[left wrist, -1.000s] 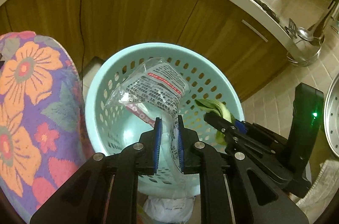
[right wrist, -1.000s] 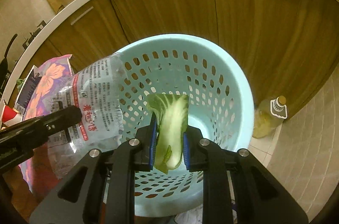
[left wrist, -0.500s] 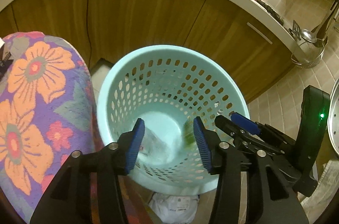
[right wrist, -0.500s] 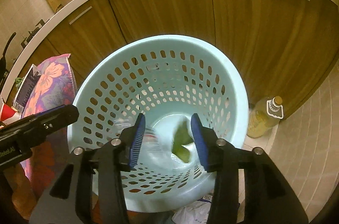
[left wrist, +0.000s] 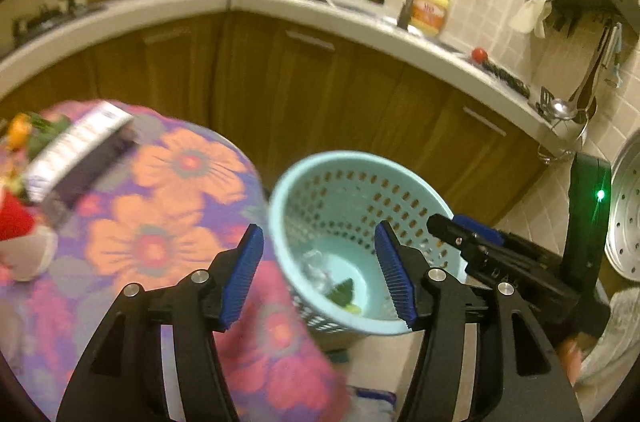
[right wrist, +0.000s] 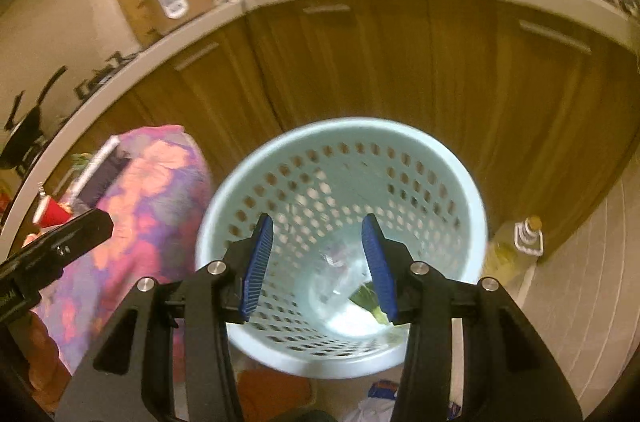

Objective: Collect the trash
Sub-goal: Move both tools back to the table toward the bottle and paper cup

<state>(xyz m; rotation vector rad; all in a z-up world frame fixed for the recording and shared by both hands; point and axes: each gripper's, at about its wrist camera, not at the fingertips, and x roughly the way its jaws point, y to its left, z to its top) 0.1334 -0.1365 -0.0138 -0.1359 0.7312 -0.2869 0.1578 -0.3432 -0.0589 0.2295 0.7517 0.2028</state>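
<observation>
A pale blue perforated basket (left wrist: 304, 178) (right wrist: 472, 198) stands on the floor by the wooden cabinets. At its bottom lie a clear plastic bag (left wrist: 316, 268) (right wrist: 336, 274) and a green vegetable leaf (left wrist: 342, 290) (right wrist: 366, 296). My left gripper (left wrist: 320, 276) hovers above the basket's left rim, its jaws opening with nothing between them. My right gripper (right wrist: 318, 266) hangs over the basket, open and empty; in the left wrist view the right gripper (left wrist: 460, 228) shows at the right.
A table under a flowered cloth (left wrist: 160, 222) (right wrist: 152, 190) stands left of the basket, bearing a dark box (left wrist: 80, 150) and a red item (left wrist: 14, 222). An oil bottle (right wrist: 516, 250) stands on the floor to the right. A counter (left wrist: 320, 14) runs behind.
Both grippers opened and let go: the plastic bag and the leaf dropped to the basket's bottom. Both grippers then rose; the left one swung left toward the table.
</observation>
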